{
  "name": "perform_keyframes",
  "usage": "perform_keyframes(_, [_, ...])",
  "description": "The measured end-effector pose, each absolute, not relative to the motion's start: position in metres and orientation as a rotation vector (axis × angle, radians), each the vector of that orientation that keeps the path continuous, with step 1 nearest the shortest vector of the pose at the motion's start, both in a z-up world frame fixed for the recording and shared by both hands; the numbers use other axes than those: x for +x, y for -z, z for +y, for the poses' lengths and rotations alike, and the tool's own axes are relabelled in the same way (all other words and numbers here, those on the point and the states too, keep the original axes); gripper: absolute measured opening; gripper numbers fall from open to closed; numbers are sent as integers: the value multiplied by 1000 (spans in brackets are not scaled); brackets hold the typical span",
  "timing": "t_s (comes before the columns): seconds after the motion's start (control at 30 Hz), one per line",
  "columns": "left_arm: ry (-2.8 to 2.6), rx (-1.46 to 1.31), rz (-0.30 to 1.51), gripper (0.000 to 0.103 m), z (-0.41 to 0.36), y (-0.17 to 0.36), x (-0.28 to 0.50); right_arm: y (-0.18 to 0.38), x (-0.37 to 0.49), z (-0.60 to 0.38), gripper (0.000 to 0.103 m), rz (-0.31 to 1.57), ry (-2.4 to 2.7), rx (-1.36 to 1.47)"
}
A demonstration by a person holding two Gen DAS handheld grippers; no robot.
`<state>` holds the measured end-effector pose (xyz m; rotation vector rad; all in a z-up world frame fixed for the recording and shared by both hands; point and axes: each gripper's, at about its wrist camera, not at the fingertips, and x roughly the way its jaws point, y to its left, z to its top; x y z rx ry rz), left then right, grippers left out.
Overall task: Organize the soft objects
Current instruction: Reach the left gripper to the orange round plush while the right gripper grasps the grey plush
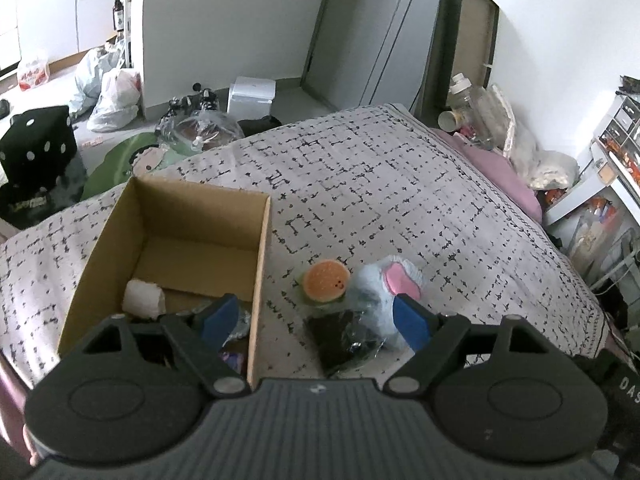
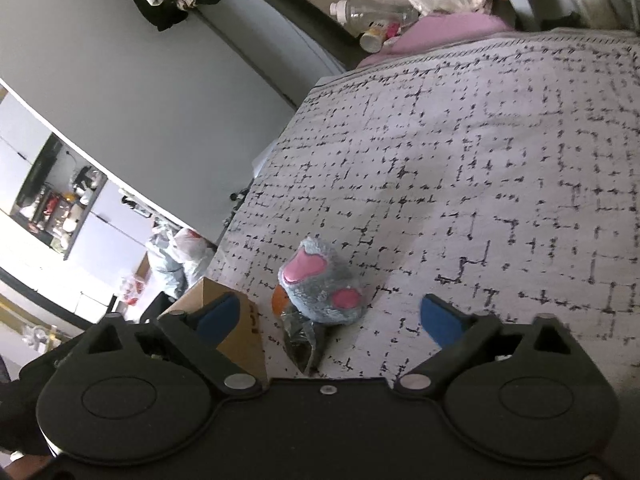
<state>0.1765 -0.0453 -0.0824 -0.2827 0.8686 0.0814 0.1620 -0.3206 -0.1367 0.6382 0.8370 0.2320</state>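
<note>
A cardboard box stands open on the bed at the left; it also shows in the right wrist view. Inside lie a white soft item and something dark under my left finger. To its right lie an orange burger-like toy, a grey plush paw with pink pads and a dark plastic-wrapped item. The right wrist view shows the paw, the orange toy and the wrapped item. My left gripper is open above them. My right gripper is open just short of the paw.
The bed has a white cover with black marks. A pink pillow, bottles and bags crowd the far right corner. The floor at the left holds bags, a black dotted cube and a white box.
</note>
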Motion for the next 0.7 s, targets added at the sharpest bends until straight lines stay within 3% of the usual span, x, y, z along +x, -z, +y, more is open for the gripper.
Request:
perform_keyframes(0.13, [-92,-266,877,73,-50,87,190,147,173,-320,51,860,-296,686])
perform_keyframes(0.27, [-88,-245,900,56,-55,95,203,154,185,-317,33,865,-359,719])
perform_keyframes(0.57, [-56,-259,963,32,-61,115,232,168,218,-301,35,915,-391,678])
perform_keyframes(0.7, [-50,-259,983,31,-63,123,244,176,230,-290,48,949,-396,630])
